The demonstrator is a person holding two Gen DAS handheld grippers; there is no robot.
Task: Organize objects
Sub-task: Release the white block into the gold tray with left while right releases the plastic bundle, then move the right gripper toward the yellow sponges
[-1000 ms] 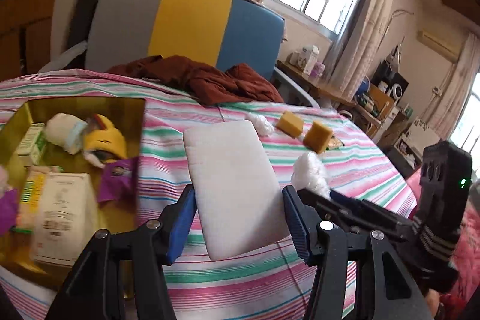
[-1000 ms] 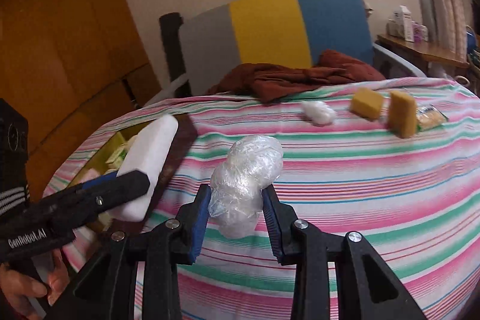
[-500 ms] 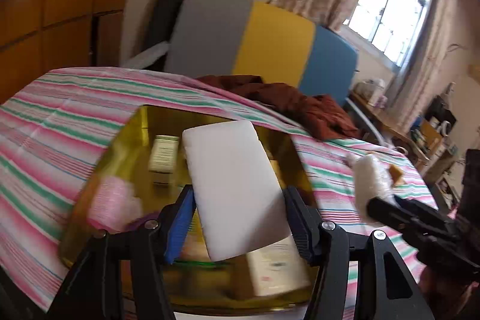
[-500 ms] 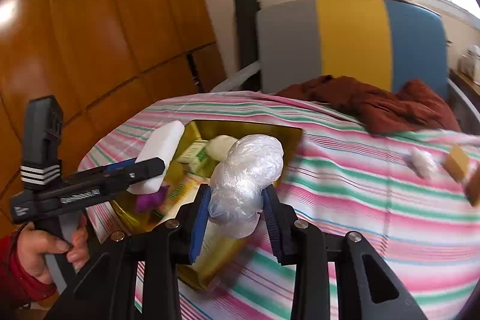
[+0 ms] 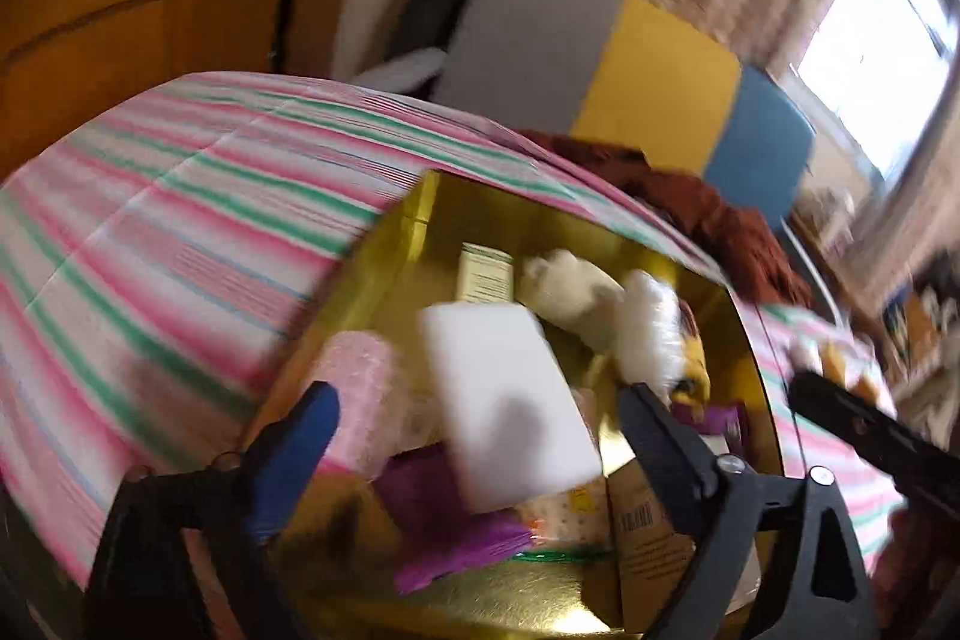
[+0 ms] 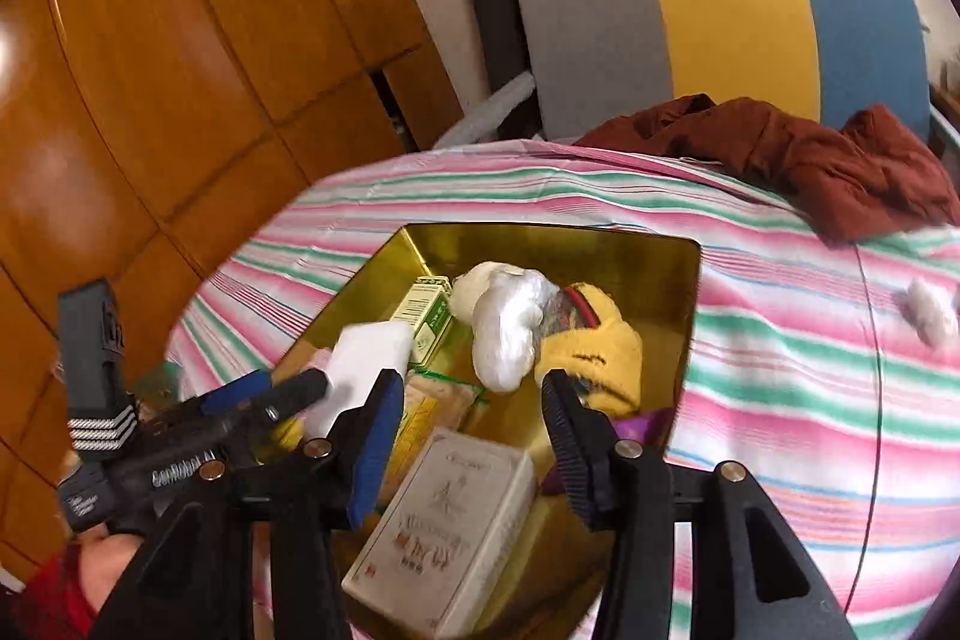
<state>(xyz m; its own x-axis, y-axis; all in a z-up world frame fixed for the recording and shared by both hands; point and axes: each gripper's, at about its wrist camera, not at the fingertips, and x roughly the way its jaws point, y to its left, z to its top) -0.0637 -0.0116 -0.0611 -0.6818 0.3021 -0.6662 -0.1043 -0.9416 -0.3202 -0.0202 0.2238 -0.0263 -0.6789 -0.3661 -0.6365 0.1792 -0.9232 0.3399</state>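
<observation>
A gold box (image 5: 414, 226) (image 6: 672, 274) sits on the striped tablecloth and holds several items. My left gripper (image 5: 474, 418) is open above it; a white foam block (image 5: 510, 400) (image 6: 360, 364) is loose between its fingers, tilted over the box. My right gripper (image 6: 468, 412) is open above the box; a clear plastic wad (image 6: 510, 328) (image 5: 651, 334) is free in front of it, over the box contents. The left gripper also shows in the right wrist view (image 6: 264, 394).
In the box lie a yellow plush (image 6: 600, 358), a white carton (image 6: 444, 526), a green-and-white carton (image 6: 426, 310), a pink roll (image 5: 360, 388) and purple pieces (image 5: 444, 526). A brown cloth (image 6: 810, 160) and a chair (image 6: 720, 16) stand behind. A white wad (image 6: 933, 310) lies at right.
Both grippers have opened over the gold box. The white foam block and the plastic wad have left their jaws and are dropping into the box.
</observation>
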